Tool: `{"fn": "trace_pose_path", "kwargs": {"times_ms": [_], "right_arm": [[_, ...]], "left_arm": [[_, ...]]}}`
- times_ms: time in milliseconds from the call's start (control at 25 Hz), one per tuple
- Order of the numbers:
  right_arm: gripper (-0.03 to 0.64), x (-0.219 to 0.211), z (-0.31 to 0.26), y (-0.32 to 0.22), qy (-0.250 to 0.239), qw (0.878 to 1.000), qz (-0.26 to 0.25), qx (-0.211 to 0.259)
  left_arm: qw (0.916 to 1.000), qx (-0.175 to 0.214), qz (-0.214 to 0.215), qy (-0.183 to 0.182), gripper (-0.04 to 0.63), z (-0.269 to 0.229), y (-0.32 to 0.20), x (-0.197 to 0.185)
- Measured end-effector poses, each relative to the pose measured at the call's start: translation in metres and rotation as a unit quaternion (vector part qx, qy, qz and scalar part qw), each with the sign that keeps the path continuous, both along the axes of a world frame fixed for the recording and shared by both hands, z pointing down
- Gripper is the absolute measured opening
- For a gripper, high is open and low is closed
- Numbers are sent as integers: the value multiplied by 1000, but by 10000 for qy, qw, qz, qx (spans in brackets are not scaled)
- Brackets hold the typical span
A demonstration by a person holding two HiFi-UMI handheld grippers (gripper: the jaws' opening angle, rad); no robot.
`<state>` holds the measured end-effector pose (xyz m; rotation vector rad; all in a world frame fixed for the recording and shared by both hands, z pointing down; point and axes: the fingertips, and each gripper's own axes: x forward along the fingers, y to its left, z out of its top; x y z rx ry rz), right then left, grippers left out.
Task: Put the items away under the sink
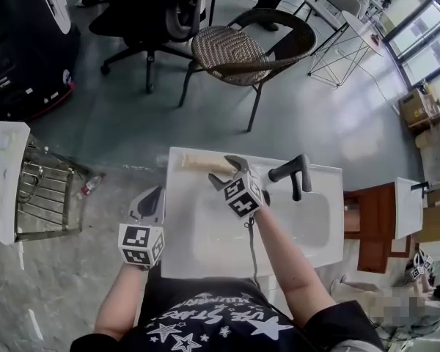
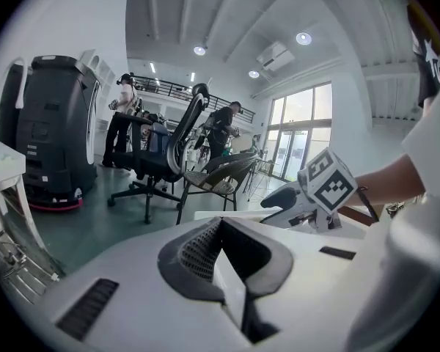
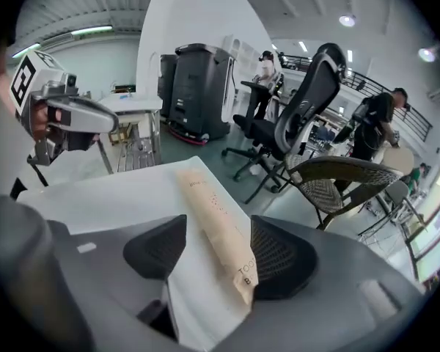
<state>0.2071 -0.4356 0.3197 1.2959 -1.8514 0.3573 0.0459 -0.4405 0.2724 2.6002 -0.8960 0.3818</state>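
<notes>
One forearm (image 1: 282,251) outstretched — right hand-held gripper (image 1: 226,173) nose-down astride packet (image 1: 196,163)

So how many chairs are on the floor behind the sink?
2: a black office chair, and right of it a brown woven chair, nearer the sink. More may be hidden farther back.

Packet (image 3: 213,211): beige paper, matt, a little creased, with dark print.
Surface (image 1: 182,226): white, smooth and glossy, looks like ceramic.
Tap (image 1: 296,174): black, matt finish.
Chair (image 1: 231,53): woven wicker seat, thin dark metal legs.
Floor (image 1: 132,123): grey, smooth, with a soft shine.
Rack (image 1: 44,189): bare metal wire.
Right gripper (image 3: 216,229): grey matt plastic shell; pads (image 3: 282,259) dark and finely ribbed, like rubber.
</notes>
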Motion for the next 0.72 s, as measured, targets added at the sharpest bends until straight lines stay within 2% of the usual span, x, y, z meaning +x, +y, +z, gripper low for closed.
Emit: {"fn": "trace_pose_path", "kwargs": {"times_ms": [320, 600, 720], "right_arm": [[244, -1, 25, -14, 376, 9929, -747, -845], [138, -1, 33, -22, 898, 9816, -1184, -1198], [98, -3, 31, -23, 852, 9828, -1139, -1179]], "left_arm": [[9998, -84, 173, 75, 9, 11, -5, 5], [9998, -52, 178, 122, 9, 5, -3, 5], [9999, -42, 108, 117, 9, 4, -3, 0]]}}
